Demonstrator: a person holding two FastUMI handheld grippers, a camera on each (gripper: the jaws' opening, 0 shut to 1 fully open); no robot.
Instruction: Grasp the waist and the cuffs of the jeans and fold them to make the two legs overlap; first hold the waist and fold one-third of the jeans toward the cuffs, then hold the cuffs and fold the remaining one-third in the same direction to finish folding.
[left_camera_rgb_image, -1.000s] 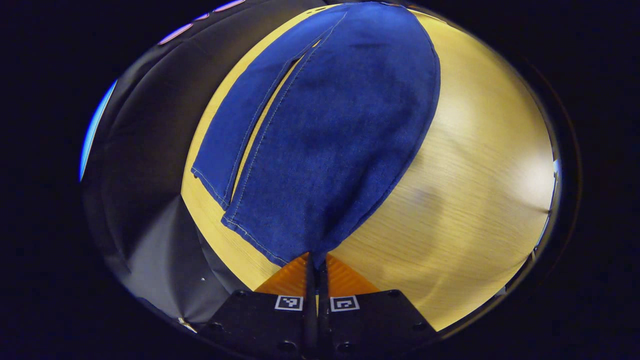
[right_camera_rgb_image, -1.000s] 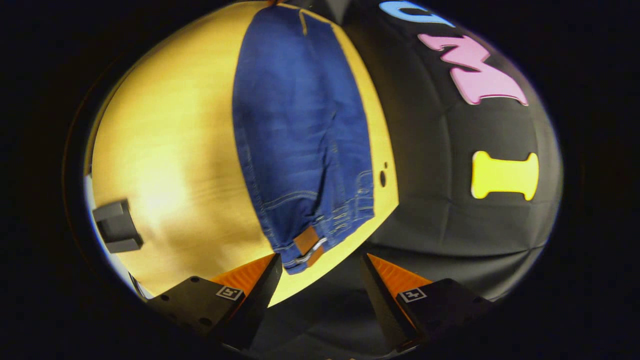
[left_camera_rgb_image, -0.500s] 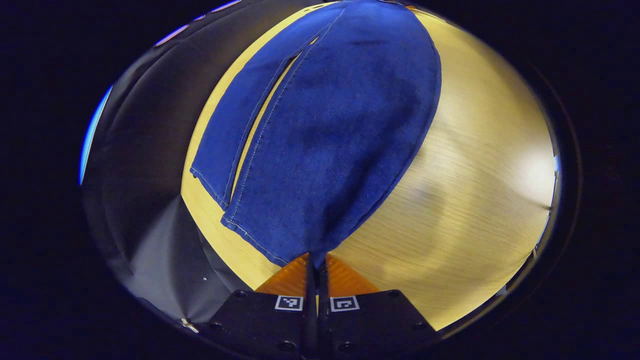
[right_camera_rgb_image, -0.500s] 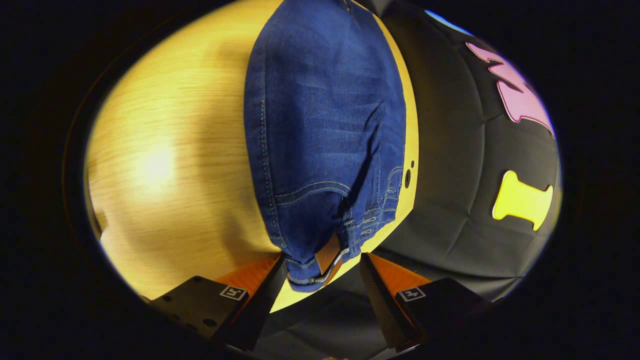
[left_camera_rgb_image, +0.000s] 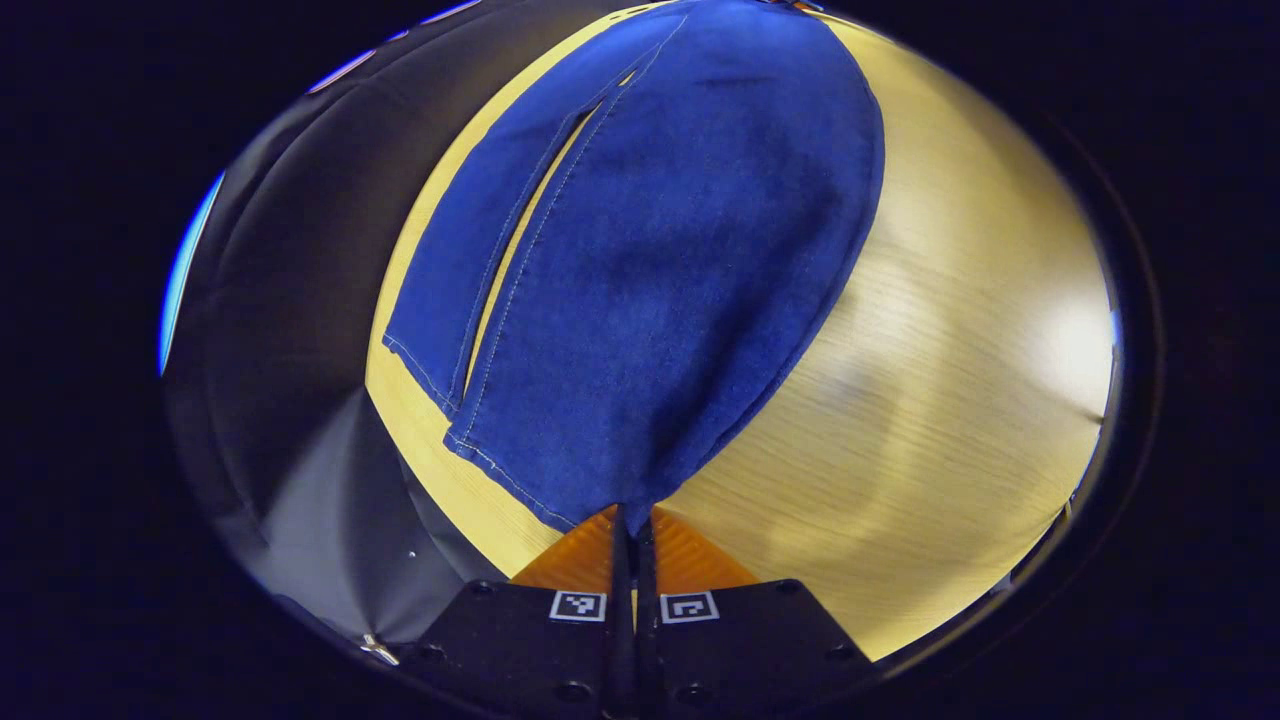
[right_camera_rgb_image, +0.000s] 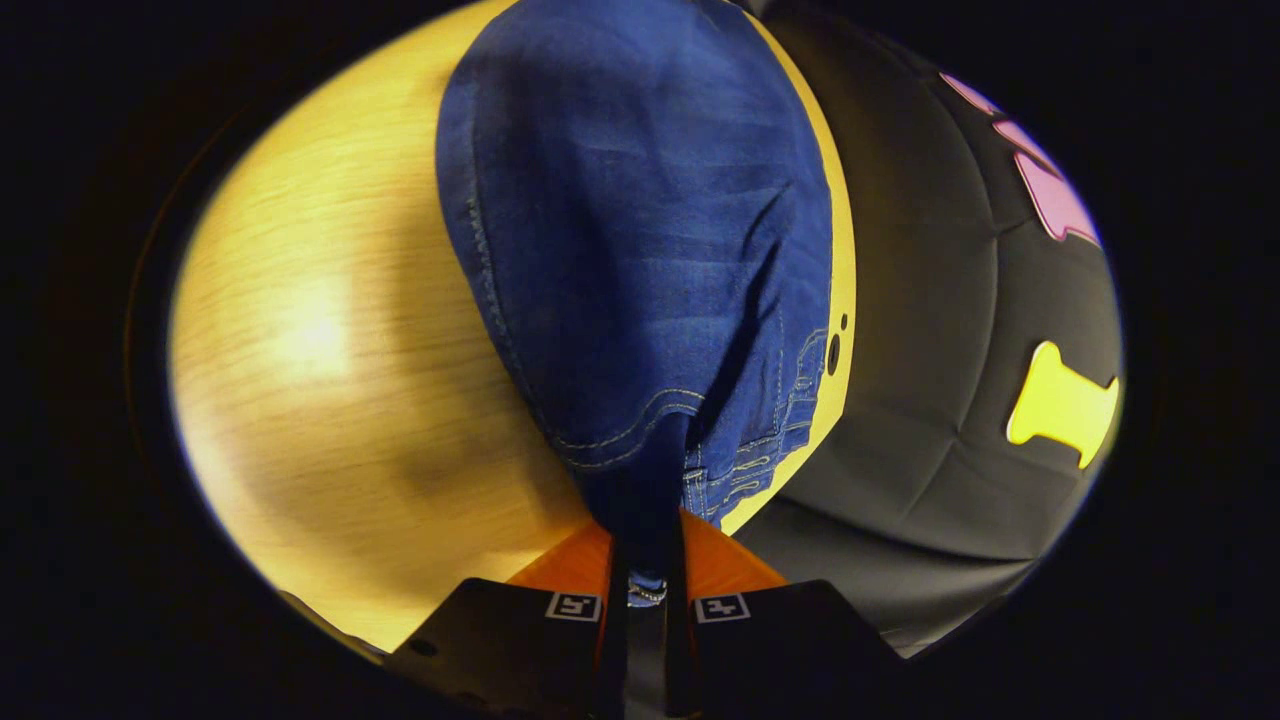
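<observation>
Blue jeans (left_camera_rgb_image: 660, 260) lie lengthwise on the wooden table (left_camera_rgb_image: 950, 350). In the left gripper view, the near leg's cuff runs into my left gripper (left_camera_rgb_image: 630, 520), which is shut on the cuff corner. A second leg (left_camera_rgb_image: 470, 260) lies beside it to the left, with a narrow strip of table between them. In the right gripper view the waist end of the jeans (right_camera_rgb_image: 650, 280), with pocket stitching and belt loops, runs down into my right gripper (right_camera_rgb_image: 645, 545), which is shut on the waistband.
The table edge (right_camera_rgb_image: 845, 330) runs close along the jeans on the right of the right gripper view, with the black booth wall (right_camera_rgb_image: 960, 400) beyond it. Bare wood (right_camera_rgb_image: 320, 380) spreads on the other side of the jeans.
My right gripper moved forward onto the waistband and went from open to shut on it. The left gripper stayed shut on the cuff and barely moved.
</observation>
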